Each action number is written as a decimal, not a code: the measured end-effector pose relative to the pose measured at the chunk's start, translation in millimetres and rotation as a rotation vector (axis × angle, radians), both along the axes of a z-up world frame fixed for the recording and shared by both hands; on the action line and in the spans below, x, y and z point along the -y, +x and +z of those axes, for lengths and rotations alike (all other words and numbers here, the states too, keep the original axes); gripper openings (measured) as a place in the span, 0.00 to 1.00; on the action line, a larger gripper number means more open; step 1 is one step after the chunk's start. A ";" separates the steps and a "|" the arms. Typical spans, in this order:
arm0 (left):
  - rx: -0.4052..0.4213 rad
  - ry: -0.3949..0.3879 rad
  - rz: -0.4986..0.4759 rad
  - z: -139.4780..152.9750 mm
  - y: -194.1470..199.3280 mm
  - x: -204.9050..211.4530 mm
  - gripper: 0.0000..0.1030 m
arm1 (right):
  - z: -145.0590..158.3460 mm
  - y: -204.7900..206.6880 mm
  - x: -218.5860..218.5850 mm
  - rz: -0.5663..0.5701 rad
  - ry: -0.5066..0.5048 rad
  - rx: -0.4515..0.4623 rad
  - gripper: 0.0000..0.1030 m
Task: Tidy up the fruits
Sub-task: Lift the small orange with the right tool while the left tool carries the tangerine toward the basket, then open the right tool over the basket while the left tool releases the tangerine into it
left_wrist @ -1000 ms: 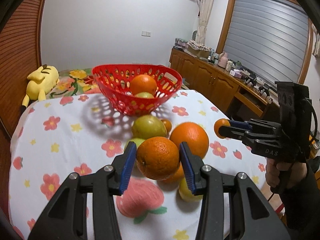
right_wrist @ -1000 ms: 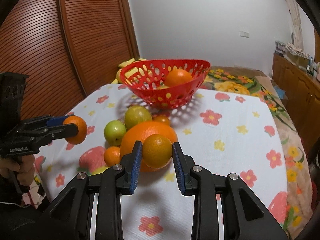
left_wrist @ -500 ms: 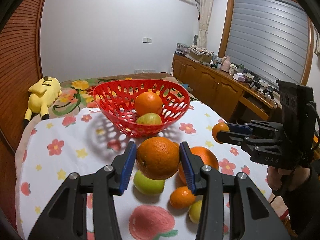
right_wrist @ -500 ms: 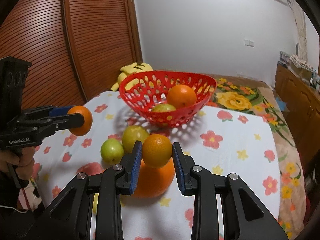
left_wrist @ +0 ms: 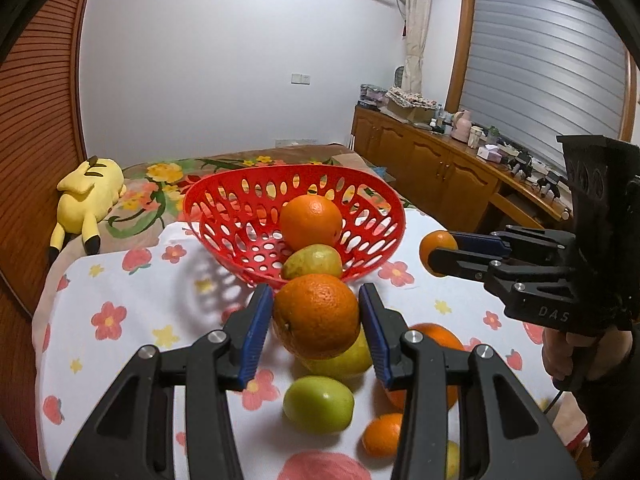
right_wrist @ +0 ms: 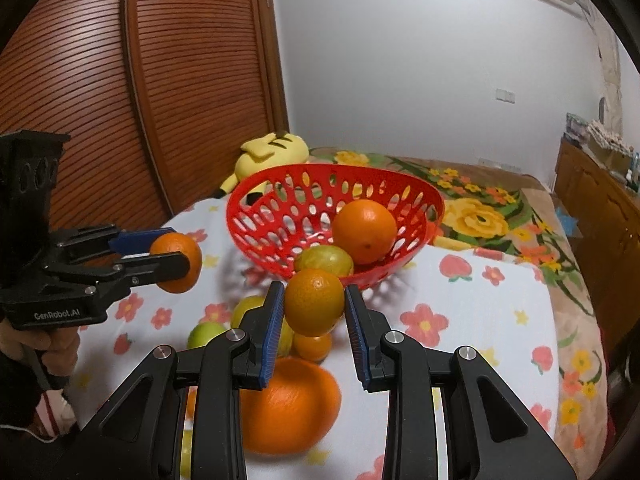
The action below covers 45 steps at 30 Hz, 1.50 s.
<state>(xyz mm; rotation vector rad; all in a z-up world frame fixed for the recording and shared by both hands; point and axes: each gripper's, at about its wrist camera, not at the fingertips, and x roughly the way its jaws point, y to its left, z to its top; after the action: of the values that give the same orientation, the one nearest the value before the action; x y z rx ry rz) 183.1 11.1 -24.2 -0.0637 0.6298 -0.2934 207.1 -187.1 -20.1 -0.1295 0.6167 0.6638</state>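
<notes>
The left tool (left_wrist: 316, 322) is clamped on a large orange (left_wrist: 316, 316), the right tool (right_wrist: 314, 310) on a small orange (right_wrist: 314, 302). Both fruits hang above the flowered surface (left_wrist: 132, 296), just short of the red basket (left_wrist: 224, 216) ahead.

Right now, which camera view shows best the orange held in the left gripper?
The left wrist view: the orange sits large and central between the left gripper pads. The right wrist view shows it small, at the side, partly hidden by a finger.
</notes>
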 end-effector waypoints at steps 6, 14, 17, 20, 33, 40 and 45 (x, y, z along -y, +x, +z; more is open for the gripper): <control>-0.010 0.010 0.000 -3.0 17.6 -0.3 0.42 | -2.2 15.8 -8.5 0.003 -0.031 0.003 0.29; -0.027 0.015 -0.004 -6.2 37.3 -0.3 0.42 | -11.6 42.1 -12.7 0.000 -0.067 -0.014 0.29; -0.025 0.004 -0.011 -4.1 43.3 0.0 0.42 | -14.4 49.1 -13.2 0.005 -0.067 -0.021 0.29; -0.027 0.012 -0.016 -2.4 48.9 2.2 0.42 | -14.7 53.3 -15.3 0.010 -0.071 -0.022 0.29; -0.023 0.039 -0.028 2.2 71.7 5.1 0.37 | -11.7 68.0 -16.2 0.020 -0.058 -0.022 0.30; -0.033 0.039 -0.016 -1.3 80.7 0.5 0.37 | -7.2 66.8 -13.7 0.026 -0.051 -0.013 0.31; -0.034 0.035 -0.015 -2.7 79.0 -0.4 0.37 | -5.8 64.0 -10.5 0.024 -0.044 -0.011 0.31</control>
<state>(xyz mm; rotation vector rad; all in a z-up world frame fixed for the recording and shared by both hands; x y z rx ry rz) 262.1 11.5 -26.9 -0.0305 0.6688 -0.2965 271.1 -176.6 -25.9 -0.1751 0.6410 0.6748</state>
